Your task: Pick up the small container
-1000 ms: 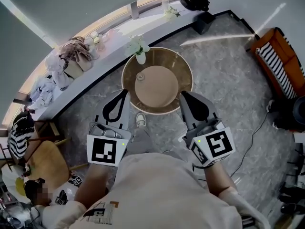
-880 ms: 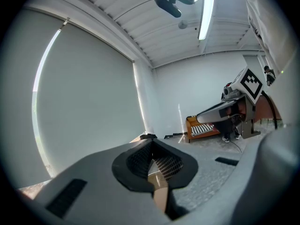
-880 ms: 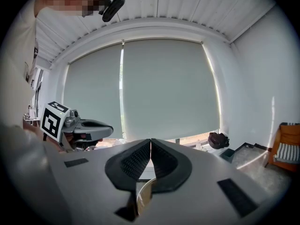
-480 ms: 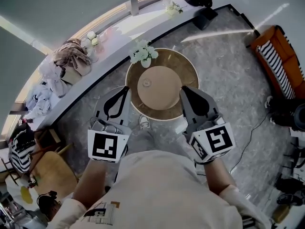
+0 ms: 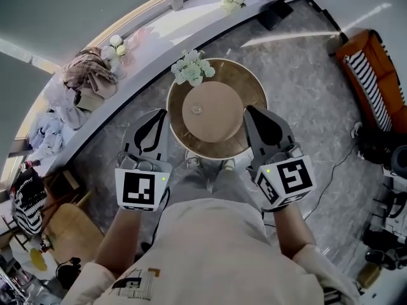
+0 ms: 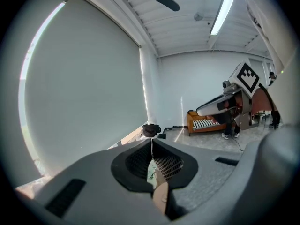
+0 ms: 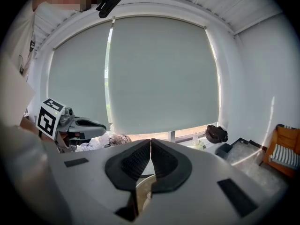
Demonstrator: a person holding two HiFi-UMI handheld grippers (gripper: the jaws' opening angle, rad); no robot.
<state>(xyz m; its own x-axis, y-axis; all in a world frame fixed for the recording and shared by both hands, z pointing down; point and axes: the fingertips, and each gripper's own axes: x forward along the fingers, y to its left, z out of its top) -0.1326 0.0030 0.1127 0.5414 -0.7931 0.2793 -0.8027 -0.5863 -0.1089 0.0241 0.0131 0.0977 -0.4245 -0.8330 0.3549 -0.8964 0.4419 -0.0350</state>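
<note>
Looking down from the head view, the small container (image 5: 197,109) sits on the round table (image 5: 222,124) near the flowers (image 5: 193,70), between the left gripper (image 5: 154,118) and right gripper (image 5: 253,112). The left gripper view shows jaws pressed together, empty. The right gripper view shows the same.

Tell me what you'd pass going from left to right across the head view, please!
Wooden chair → left gripper → small container → right gripper → orange striped sofa.
</note>
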